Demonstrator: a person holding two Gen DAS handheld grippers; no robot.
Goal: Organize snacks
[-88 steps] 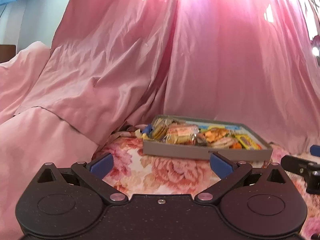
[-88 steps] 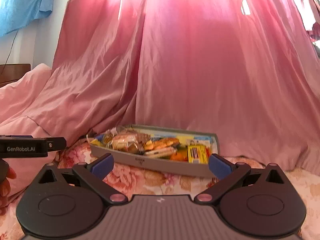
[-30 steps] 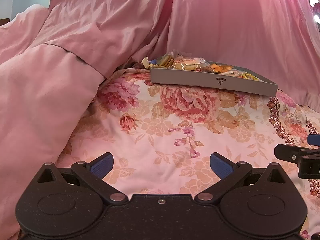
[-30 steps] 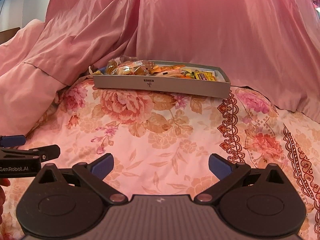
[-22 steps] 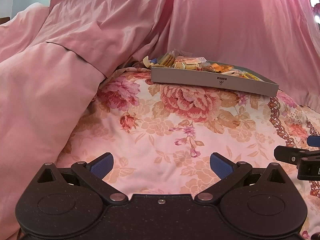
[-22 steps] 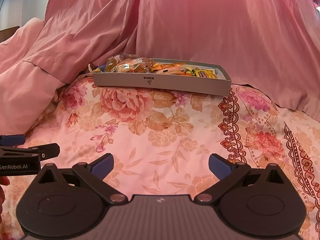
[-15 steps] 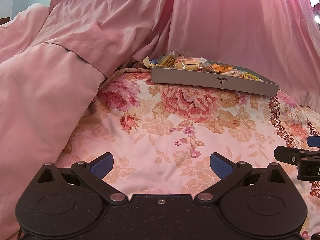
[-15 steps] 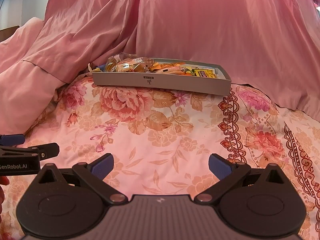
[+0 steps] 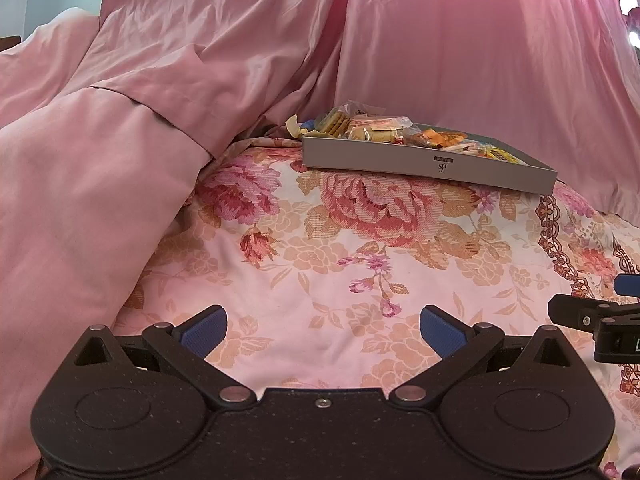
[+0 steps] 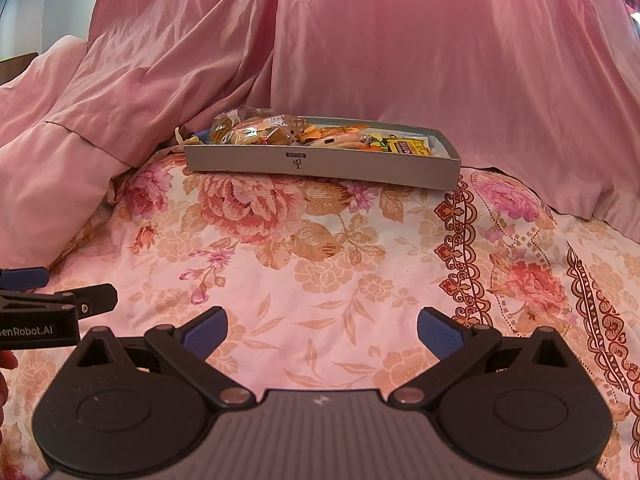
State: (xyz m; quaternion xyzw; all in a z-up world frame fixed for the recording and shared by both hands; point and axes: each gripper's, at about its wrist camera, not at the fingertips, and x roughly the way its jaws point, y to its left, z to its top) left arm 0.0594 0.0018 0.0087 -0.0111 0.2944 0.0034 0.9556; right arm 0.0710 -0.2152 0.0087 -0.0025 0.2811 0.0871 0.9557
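A shallow grey box (image 9: 424,162) full of wrapped snacks (image 9: 372,128) lies on the floral bedspread at the far side; it also shows in the right wrist view (image 10: 320,164), with biscuit packs (image 10: 256,130) at its left end and a yellow pack (image 10: 406,147) at its right. My left gripper (image 9: 322,330) is open and empty, low over the bedspread, well short of the box. My right gripper (image 10: 322,330) is open and empty, beside the left one, also short of the box.
The floral bedspread (image 9: 360,248) lies between the grippers and the box. Pink sheets (image 9: 120,140) drape the left side and the back (image 10: 400,40). A loose wrapper (image 9: 294,124) lies by the box's left end.
Since 2.9 s ago both grippers have dropped lower and tilted down, showing more bedspread. Over the last second they have hardly moved. Both stay open.
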